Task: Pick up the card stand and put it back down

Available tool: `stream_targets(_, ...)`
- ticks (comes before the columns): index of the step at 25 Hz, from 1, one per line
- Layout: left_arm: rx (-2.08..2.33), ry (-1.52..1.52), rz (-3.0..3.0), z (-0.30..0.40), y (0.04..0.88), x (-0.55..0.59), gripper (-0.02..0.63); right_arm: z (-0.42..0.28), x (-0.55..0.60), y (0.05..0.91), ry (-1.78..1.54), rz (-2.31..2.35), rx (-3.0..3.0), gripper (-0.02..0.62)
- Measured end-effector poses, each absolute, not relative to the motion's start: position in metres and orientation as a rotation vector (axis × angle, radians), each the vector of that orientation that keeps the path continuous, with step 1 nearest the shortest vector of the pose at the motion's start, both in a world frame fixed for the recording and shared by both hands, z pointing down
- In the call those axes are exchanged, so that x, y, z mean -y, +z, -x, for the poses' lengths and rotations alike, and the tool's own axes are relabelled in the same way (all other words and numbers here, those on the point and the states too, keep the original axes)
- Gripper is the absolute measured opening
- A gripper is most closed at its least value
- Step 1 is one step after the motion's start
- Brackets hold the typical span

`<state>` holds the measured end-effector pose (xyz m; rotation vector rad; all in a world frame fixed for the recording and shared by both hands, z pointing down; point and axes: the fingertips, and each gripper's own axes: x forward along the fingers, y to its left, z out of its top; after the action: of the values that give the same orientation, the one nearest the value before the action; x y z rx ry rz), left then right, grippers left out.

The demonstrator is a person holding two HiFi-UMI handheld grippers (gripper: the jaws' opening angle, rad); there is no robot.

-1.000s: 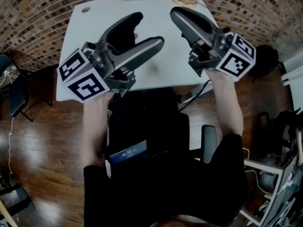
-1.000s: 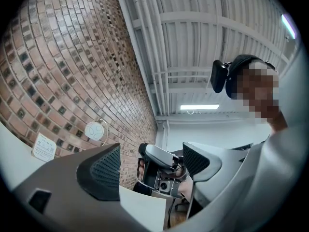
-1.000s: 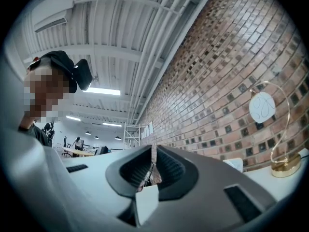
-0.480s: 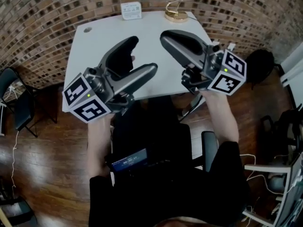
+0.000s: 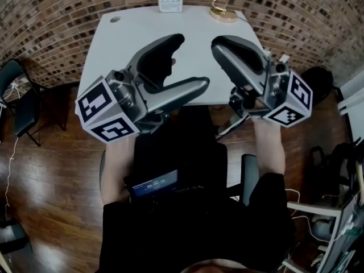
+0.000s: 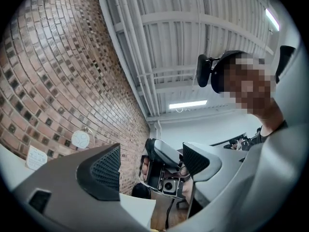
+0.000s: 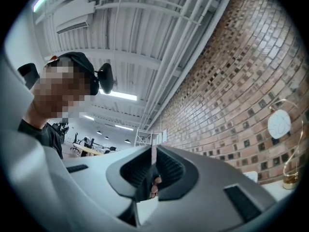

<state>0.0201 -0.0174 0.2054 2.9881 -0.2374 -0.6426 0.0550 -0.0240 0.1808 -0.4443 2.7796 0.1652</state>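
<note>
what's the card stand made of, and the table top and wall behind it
Card stand: looks like metal, polished gold finish; its thin wire and round base glint.
Table top: smooth matte white, perhaps laminate or painted board; no grain shows.
Wall: exposed brick, rough reddish-brown blocks with pale mortar lines.

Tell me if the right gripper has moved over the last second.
Yes. In the head view the right gripper has drawn back toward the person, away from the card stand; its marker cube now hangs past the table's near edge.
</note>
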Motion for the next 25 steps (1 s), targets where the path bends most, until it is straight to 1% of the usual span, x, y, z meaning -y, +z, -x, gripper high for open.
stream_targets(17,0.222,-0.641,-2.968,-0.016,0.234,-0.006,0.394,-0.053,-0.016,0.212,0.193,0.391,-2.744,0.028)
stream_targets(25,0.224,-0.650,-2.939,-0.020,0.243,-0.008,0.394,-0.057,-0.042,0.215,0.343,0.406,-2.705,0.028)
